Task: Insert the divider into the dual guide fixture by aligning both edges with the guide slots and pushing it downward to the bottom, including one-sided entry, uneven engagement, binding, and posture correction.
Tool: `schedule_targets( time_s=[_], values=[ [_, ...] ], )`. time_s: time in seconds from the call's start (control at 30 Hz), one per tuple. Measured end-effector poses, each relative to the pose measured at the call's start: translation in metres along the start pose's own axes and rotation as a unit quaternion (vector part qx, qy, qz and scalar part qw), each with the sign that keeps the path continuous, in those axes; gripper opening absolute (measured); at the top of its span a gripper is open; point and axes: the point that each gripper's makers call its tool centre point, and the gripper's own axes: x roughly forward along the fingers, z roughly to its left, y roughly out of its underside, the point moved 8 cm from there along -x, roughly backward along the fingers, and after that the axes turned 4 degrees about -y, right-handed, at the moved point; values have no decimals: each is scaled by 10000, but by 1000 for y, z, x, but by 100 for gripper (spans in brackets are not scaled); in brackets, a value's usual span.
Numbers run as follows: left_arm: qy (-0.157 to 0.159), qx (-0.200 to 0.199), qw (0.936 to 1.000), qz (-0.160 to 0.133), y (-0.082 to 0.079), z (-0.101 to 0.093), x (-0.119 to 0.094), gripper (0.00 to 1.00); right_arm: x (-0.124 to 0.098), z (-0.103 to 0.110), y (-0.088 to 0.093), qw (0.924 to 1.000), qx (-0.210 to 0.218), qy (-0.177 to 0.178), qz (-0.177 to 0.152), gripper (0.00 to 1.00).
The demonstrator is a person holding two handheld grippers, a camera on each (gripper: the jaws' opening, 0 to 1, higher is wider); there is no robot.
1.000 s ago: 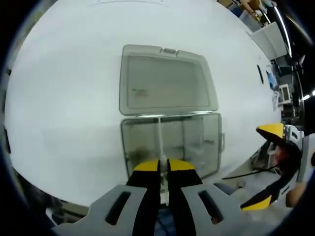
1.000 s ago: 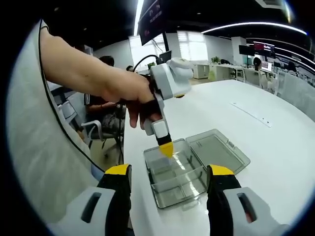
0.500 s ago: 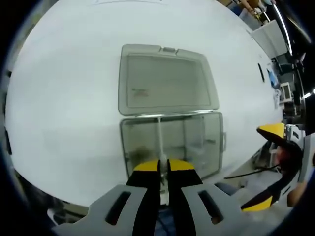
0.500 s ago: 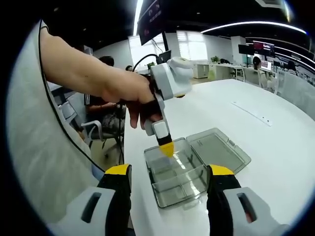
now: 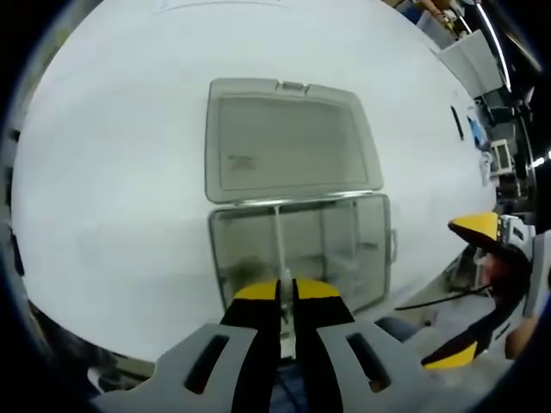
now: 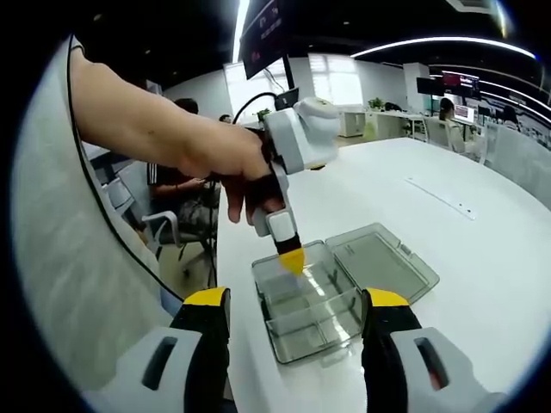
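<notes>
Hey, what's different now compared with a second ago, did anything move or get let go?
Almost nothing. The left claw stays shut on the thin clear divider standing in the open plastic box; the left gripper view shifted only slightly. The right claw stays open and apart from the box, the lid flat on the white table.

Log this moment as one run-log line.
left gripper: shut on divider | divider: upright in clear box | lid: open flat | right gripper: open, hovering apart
</notes>
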Motion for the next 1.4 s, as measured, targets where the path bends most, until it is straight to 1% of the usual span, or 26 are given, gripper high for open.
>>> schedule_targets(
  time_s=[0.43,0.67,1.4],
  values=[
    [6,9,10000,22,-2,4,1,0,0,0,1,10000,4,0,16,59],
    [4,27,10000,13,-1,2,1,0,0,0,1,10000,4,-2,22,59],
    [-163,168,9997,47,0,-2,2,0,-2,1,1,10000,25,39,2,58]
  ],
)
